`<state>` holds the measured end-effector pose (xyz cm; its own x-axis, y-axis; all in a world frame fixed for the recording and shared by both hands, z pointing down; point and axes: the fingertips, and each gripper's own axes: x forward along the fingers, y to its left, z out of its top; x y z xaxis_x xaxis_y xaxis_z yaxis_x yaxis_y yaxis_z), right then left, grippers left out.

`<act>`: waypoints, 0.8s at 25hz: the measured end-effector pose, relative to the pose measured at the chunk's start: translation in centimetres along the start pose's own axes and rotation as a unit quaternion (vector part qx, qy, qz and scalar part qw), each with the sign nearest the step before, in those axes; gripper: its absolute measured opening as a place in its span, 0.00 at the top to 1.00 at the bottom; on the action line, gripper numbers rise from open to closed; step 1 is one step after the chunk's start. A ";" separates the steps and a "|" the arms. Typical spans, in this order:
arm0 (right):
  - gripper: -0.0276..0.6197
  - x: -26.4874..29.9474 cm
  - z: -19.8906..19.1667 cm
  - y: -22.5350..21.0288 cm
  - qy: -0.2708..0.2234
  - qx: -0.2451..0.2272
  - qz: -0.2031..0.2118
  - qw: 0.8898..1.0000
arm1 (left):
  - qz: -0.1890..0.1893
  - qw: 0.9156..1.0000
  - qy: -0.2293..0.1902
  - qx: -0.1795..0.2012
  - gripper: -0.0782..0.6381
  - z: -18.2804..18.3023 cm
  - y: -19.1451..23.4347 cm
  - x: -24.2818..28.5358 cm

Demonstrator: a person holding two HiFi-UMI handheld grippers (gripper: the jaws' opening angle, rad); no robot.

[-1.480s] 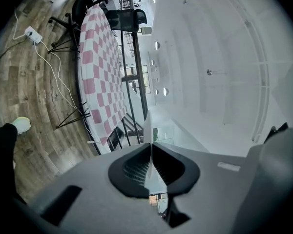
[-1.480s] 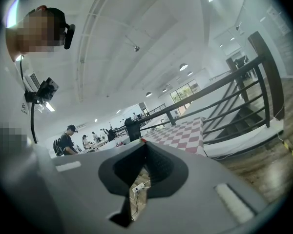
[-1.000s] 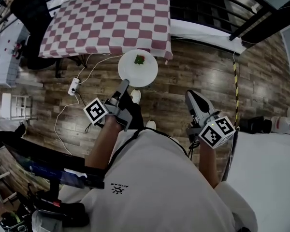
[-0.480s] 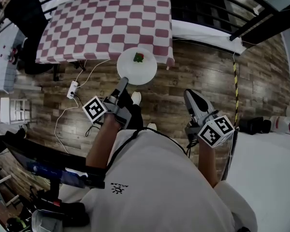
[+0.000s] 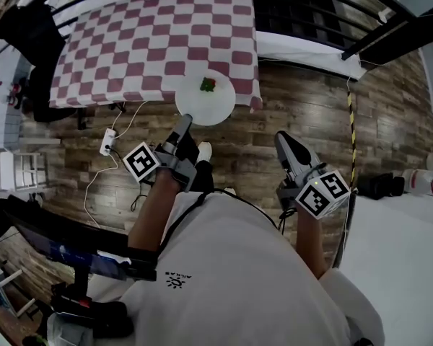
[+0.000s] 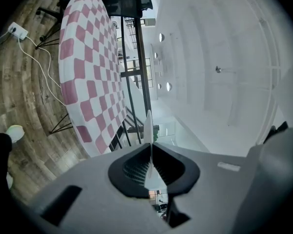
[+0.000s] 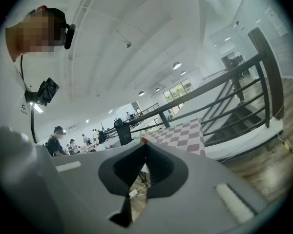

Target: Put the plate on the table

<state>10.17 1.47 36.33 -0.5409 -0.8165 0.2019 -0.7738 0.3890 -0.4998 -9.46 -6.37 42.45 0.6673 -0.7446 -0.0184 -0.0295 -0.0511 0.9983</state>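
- The plate hangs at the near edge of the checked counter, not yet set down.
- Your left tongs pinch its near rim; your right tongs are closed, with nothing in them.
- Next, I think: carry it over the counter, lower it flat, release.

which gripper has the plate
The left gripper: its jaws are shut on the rim of the white plate. The right gripper is shut with nothing between its jaws.

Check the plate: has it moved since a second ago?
Yes. The plate, clamped in the left gripper, has advanced toward the checkered table; more of it now overlaps the table's near edge.
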 end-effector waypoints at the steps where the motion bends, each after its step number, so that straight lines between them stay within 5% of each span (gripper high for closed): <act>1: 0.94 0.5 0.2 -0.1 -0.001 0.001 -0.002 1.000 | 0.001 1.000 0.003 -0.001 0.86 0.5 0.1 0.5; 20: 0.94 11.2 5.0 -1.3 -0.030 0.001 -0.061 0.998 | -0.014 0.997 0.079 -0.006 0.86 10.6 0.5 10.1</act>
<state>6.77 -10.29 34.97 -0.4219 -0.8819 0.2104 -0.8321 0.2845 -0.4762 -10.64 -20.94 42.19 0.7770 -0.6284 -0.0374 -0.0009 -0.0605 0.9982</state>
